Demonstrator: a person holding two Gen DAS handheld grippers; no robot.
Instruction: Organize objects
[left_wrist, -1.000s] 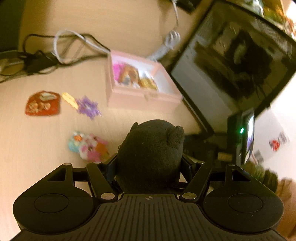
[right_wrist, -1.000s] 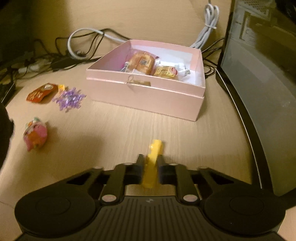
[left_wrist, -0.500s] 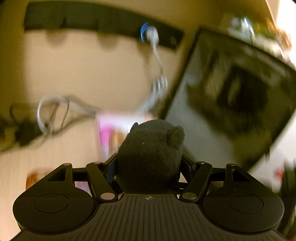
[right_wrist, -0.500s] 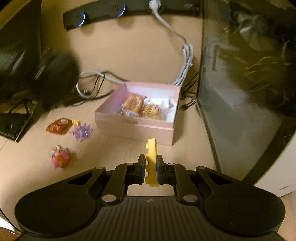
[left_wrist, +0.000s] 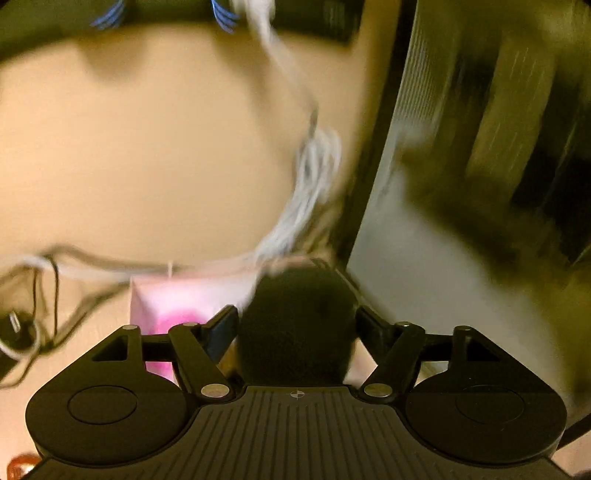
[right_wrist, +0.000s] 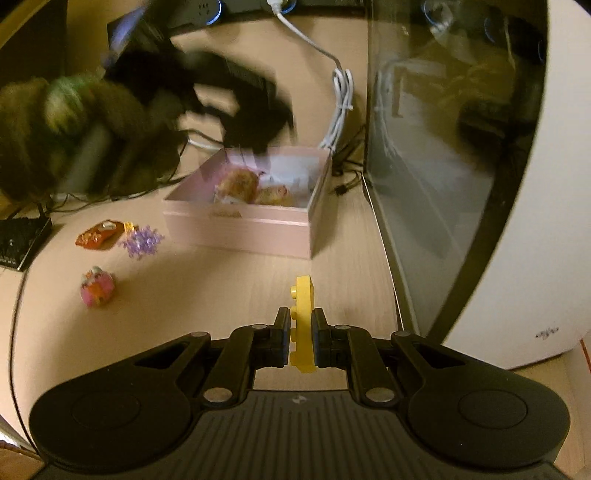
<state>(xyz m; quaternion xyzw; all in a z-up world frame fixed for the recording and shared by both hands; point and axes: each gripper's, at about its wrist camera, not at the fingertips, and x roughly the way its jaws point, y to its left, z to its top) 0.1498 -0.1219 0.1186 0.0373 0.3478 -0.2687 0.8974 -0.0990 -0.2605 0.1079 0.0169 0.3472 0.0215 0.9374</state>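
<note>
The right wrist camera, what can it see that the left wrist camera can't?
Only the right wrist view shows the yellow brick clamped in the right gripper, and the purple flower and pink toy on the desk. Only the left wrist view shows the left gripper closed around a black plush toy from behind. Both show the pink box and the white cable.

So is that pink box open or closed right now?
Open. The pink box has no lid on it, and the right wrist view looks straight onto packets lying inside.
</note>
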